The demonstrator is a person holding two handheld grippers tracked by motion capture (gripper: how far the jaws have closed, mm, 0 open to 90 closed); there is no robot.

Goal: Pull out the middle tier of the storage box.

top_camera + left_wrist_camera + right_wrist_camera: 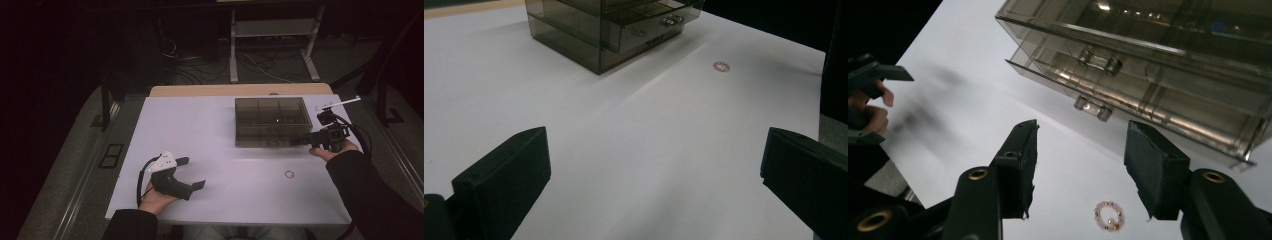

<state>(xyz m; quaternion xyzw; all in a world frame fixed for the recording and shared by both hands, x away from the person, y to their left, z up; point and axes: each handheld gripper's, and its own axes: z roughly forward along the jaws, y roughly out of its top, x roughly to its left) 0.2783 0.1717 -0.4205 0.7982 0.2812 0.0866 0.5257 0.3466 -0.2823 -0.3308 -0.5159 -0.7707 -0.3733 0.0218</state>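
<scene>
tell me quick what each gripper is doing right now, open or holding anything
left gripper: open, holding nothing, over bare table.
right gripper: open, holding nothing, near the drawer box.

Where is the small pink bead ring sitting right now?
The pink bead ring lies flat on the white table, on the person's right, nearer the person than the smoked-plastic drawer box. In the right gripper view it shows between the open right gripper jaws, untouched.

**Drawer box and bead ring on counter**

Smoky clear drawer box (270, 121) stands upright at the far right of the white counter (215, 150), drawers facing the person. Small pink bead ring (289, 174) lies flat, near its front, apart.
</scene>
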